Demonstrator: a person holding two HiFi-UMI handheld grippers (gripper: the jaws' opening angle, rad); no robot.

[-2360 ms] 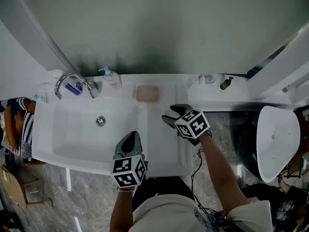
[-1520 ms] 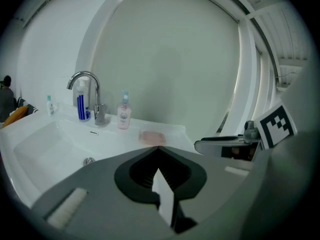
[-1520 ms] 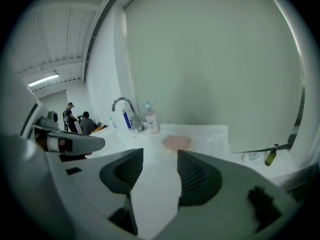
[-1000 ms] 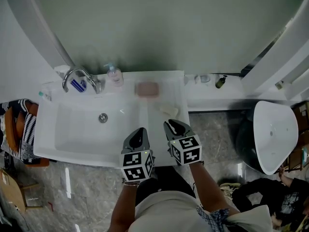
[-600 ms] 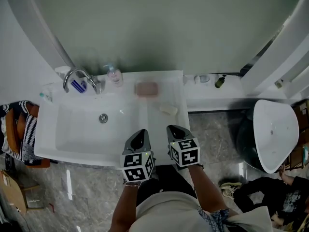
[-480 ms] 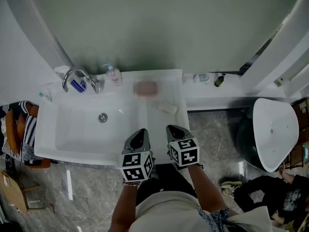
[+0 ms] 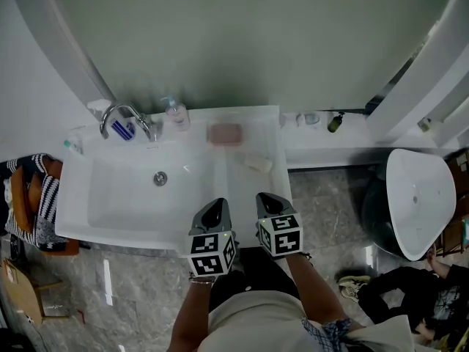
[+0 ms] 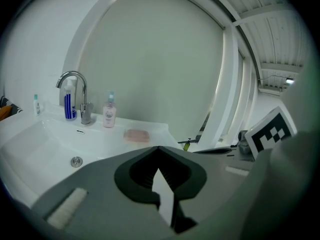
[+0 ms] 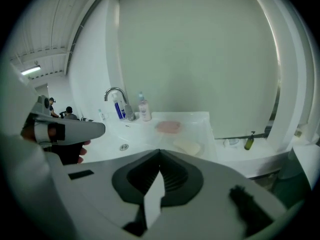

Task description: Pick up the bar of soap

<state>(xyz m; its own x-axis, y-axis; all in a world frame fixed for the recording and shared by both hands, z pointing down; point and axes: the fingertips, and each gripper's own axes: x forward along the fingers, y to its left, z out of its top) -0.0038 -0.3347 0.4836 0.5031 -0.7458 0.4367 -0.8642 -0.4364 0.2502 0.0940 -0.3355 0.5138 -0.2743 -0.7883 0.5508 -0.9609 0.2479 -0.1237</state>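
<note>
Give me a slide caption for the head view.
Left claw and right claw shut, empty, before the sink; pale soap lies beyond.

The pink object (image 7: 225, 133) at the far edge of the counter (image 7: 245, 191) is showing blurred; soap or dish cannot be told. Whether the pale bar (image 7: 256, 163) is lying in a dish cannot be told. The pump bottle (image 7: 174, 114) is carrying print too small to read. The left edge is cutting off the striped cloth (image 7: 28, 196); the near edge, the person's torso (image 7: 256, 325).
</note>
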